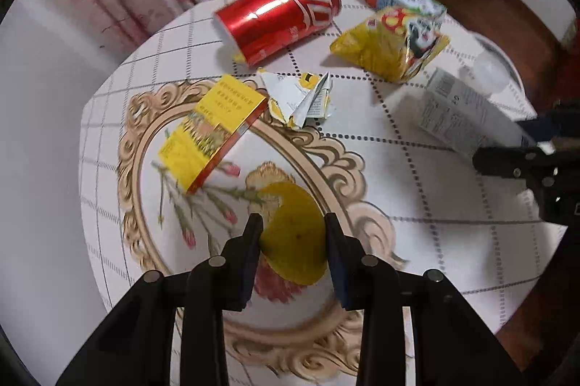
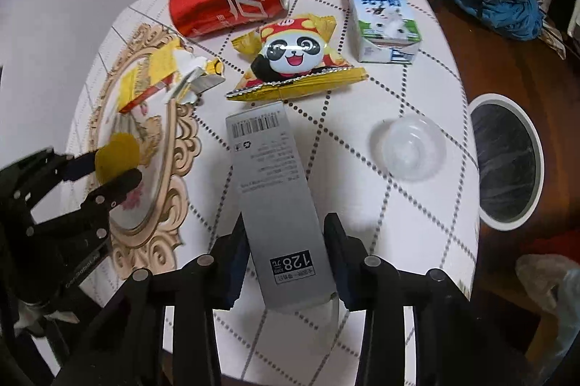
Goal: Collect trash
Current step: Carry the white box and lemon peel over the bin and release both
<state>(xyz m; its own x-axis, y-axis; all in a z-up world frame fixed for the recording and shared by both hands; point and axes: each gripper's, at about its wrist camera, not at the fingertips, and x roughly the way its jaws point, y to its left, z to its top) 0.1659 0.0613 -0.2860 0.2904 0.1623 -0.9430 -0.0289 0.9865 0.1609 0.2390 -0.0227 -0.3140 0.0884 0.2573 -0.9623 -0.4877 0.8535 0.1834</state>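
Barely started: the left gripper (image 1: 293,233) pinches a yellow peel (image 1: 295,233), and the right gripper (image 2: 284,233) clamps a grey box (image 2: 275,190), both over the table (image 2: 417,223). The can (image 2: 224,3), snack bag (image 2: 293,59), milk carton (image 2: 382,20), yellow pack (image 1: 212,128), torn paper (image 1: 302,98) and plastic cup (image 2: 413,146) are left, with the bin (image 2: 507,161) just beside the table.

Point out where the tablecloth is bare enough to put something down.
Free: the near right corner, between the grey box, the clear lid and the table edge. Crowded: the far half, with can, panda snack bag, milk carton and torn wrappers.
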